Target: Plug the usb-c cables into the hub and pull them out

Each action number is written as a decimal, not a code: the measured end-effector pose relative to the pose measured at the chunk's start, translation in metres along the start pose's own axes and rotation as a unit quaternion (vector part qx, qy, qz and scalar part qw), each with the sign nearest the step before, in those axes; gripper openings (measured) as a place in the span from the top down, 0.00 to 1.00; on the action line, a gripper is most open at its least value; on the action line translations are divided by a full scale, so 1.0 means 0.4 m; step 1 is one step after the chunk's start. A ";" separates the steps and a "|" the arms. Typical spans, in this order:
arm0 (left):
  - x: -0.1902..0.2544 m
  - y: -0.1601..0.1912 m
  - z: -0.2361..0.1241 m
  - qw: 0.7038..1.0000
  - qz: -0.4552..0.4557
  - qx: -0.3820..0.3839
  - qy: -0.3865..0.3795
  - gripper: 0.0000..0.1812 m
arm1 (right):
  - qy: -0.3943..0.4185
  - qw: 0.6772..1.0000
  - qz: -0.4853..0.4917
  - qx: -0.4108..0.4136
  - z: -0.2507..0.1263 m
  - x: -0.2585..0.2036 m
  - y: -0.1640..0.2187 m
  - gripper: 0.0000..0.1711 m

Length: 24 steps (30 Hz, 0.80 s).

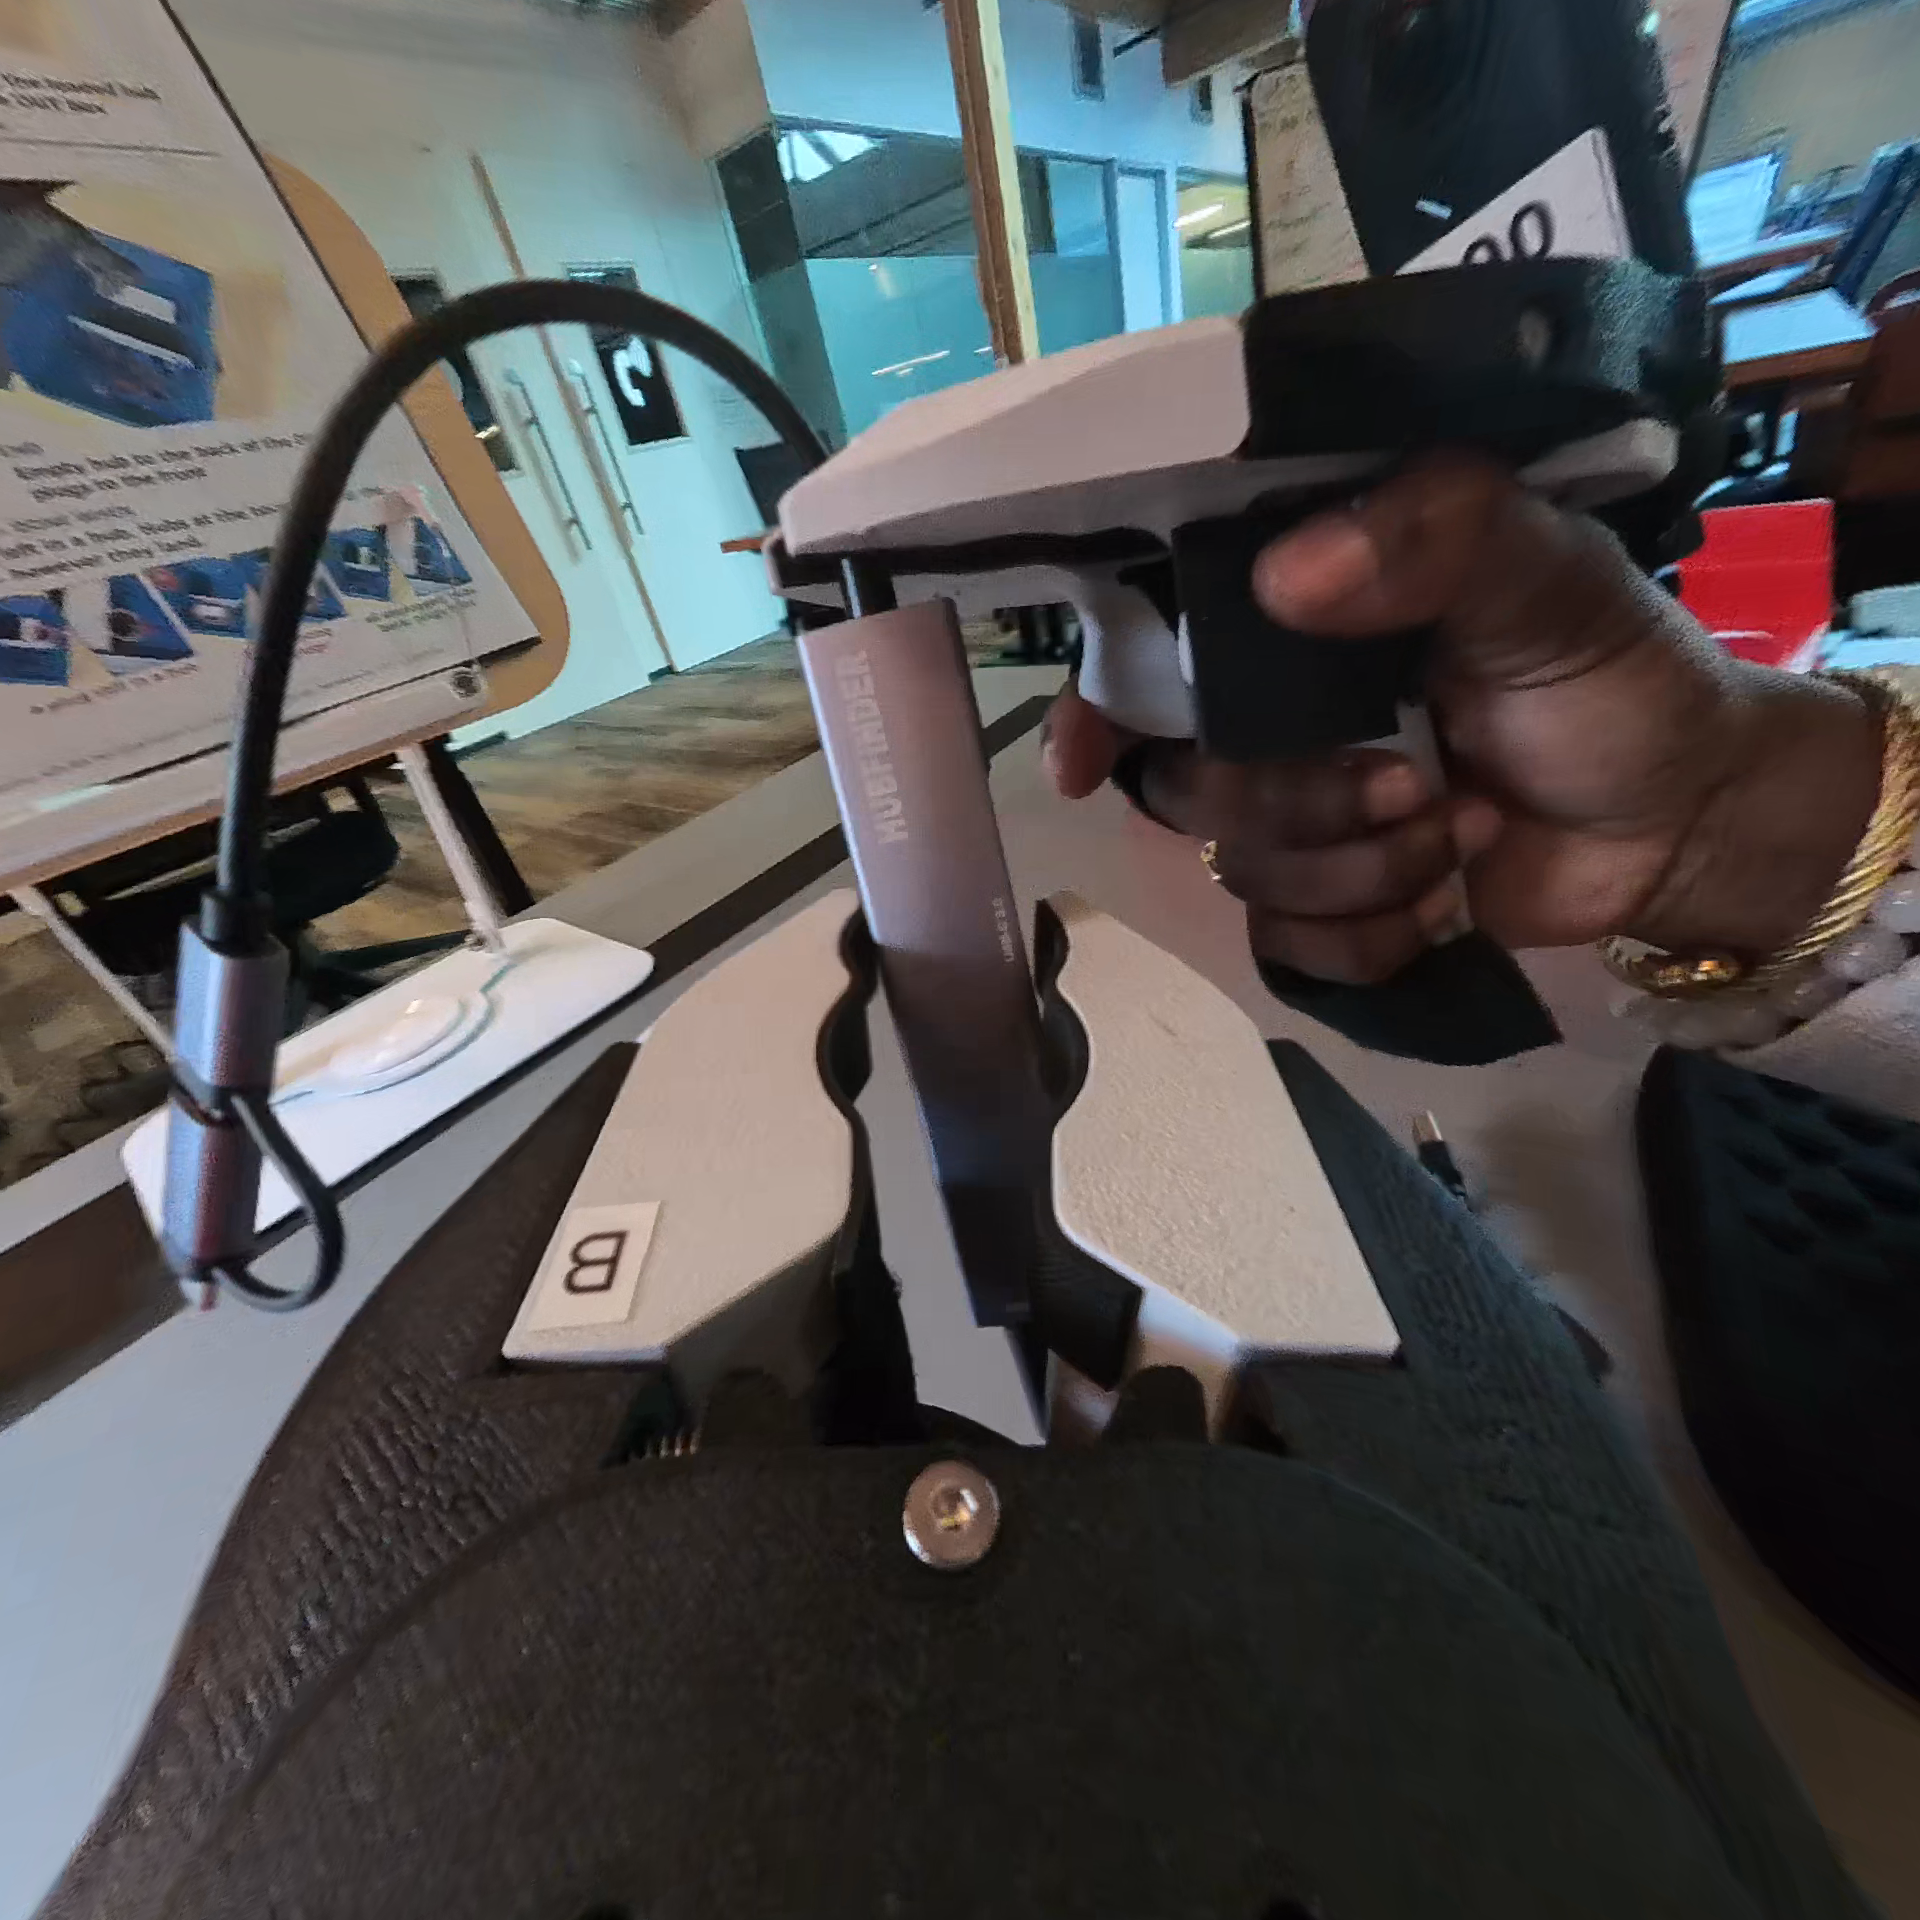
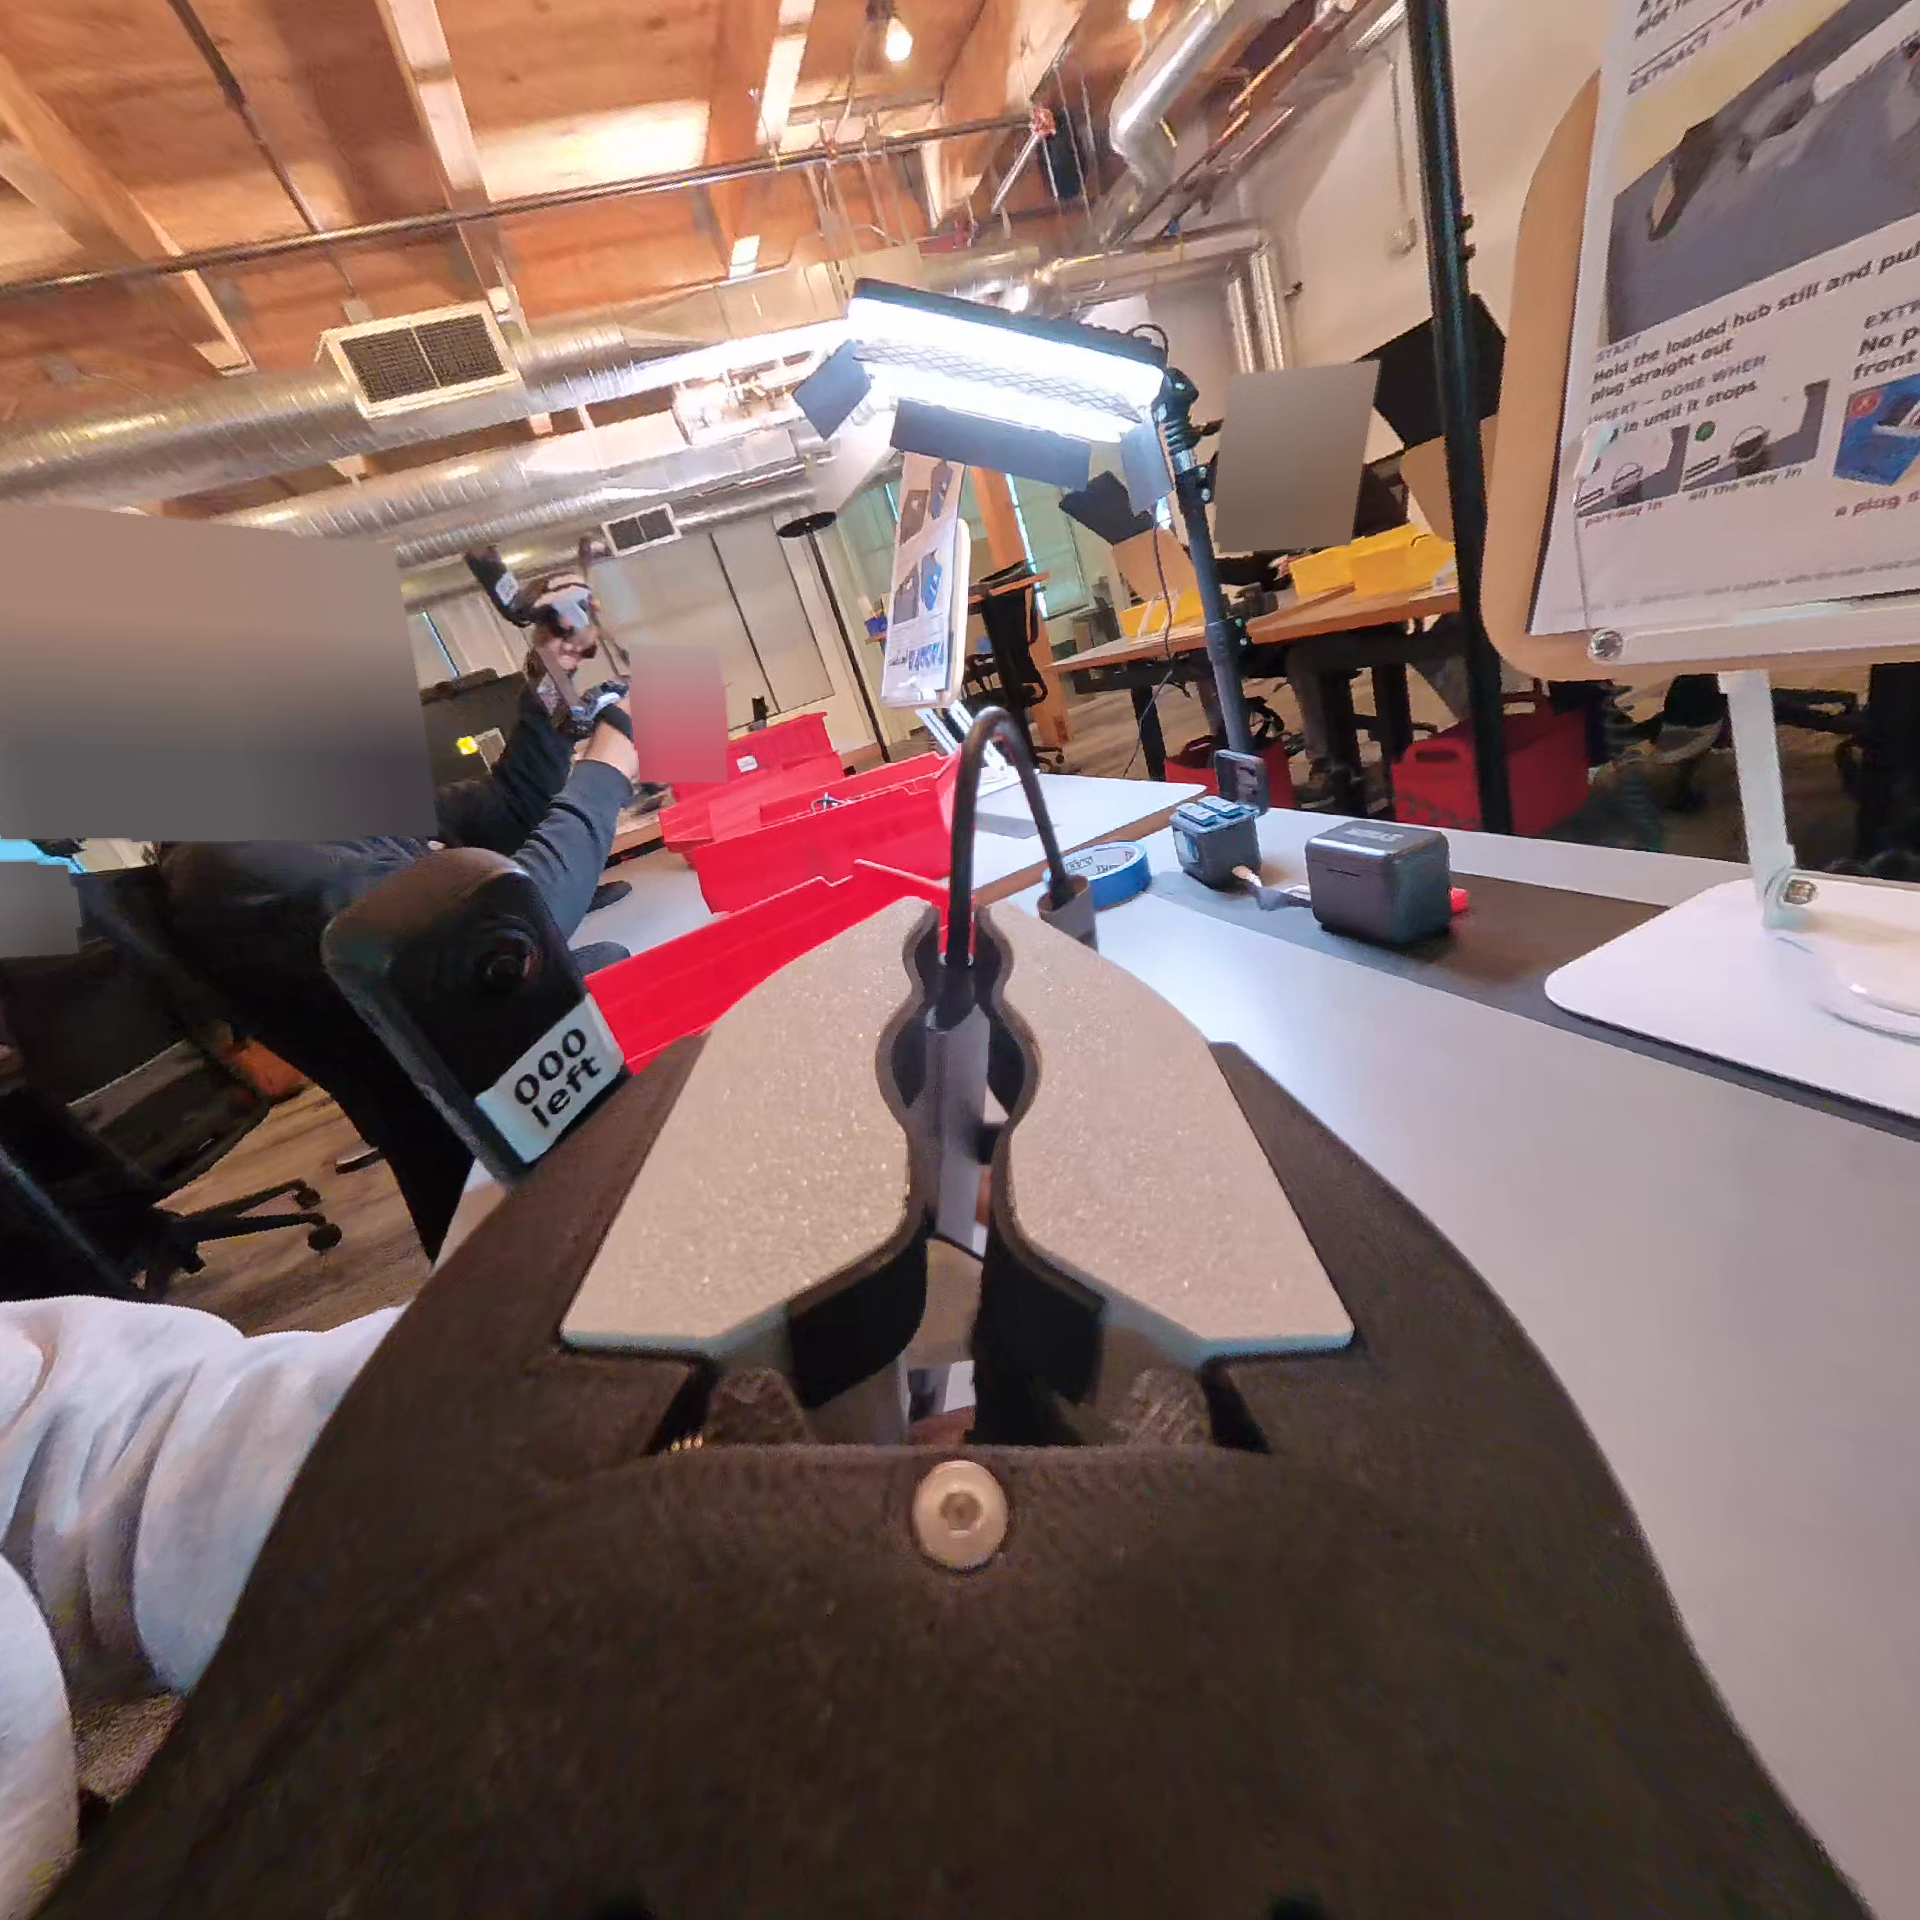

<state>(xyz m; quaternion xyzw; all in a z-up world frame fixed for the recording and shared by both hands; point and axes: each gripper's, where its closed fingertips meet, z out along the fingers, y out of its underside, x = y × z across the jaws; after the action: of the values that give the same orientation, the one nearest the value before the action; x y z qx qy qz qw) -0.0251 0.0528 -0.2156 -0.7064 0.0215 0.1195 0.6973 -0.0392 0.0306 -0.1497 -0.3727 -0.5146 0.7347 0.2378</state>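
Note:
A flat grey-brown hub [image 1: 914,831] stands upright above the table, held at both ends. My left gripper [image 1: 951,935] is shut on its lower half. My right gripper [image 1: 831,582], in a person's hand, is shut on its top end, where the hub's own black cable [image 1: 312,499] comes out. The cable arcs left and down to a grey plug [image 1: 213,1091] that hangs free. In the right wrist view, my right gripper [image 2: 958,935] clamps the hub [image 2: 956,1122]; the cable [image 2: 997,748] loops over to the plug [image 2: 1075,899]. A loose USB-C plug [image 1: 1439,1143] lies on the table.
An instruction sign [image 1: 208,416] stands on a white base [image 1: 416,1039] at the left. A black mat [image 1: 1766,1299] lies at the right. Beyond are red bins [image 2: 810,831], a blue tape roll [image 2: 1117,868], a dark cube box [image 2: 1377,878] and a light stand [image 2: 1205,582]. Left tips to right tips: about 7 centimeters.

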 end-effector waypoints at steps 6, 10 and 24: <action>-0.025 -0.024 -0.014 0.994 -0.104 0.033 -0.003 0.87 | -0.002 1.000 -0.019 0.014 -0.007 -0.001 0.001 0.90; -0.103 -0.052 -0.053 0.969 -0.224 0.104 -0.010 0.88 | -0.034 0.998 -0.020 -0.048 -0.018 -0.016 0.054 0.84; -0.166 -0.094 -0.107 0.903 -0.378 0.201 0.024 0.88 | 0.089 0.939 -0.277 -0.186 0.068 -0.024 0.244 0.93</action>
<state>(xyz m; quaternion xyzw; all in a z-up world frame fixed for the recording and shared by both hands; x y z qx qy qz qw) -0.0762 0.0022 -0.1656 -0.5085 -0.2069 -0.1771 0.8168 -0.0515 -0.0270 -0.2328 -0.3169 -0.7016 0.4952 0.4026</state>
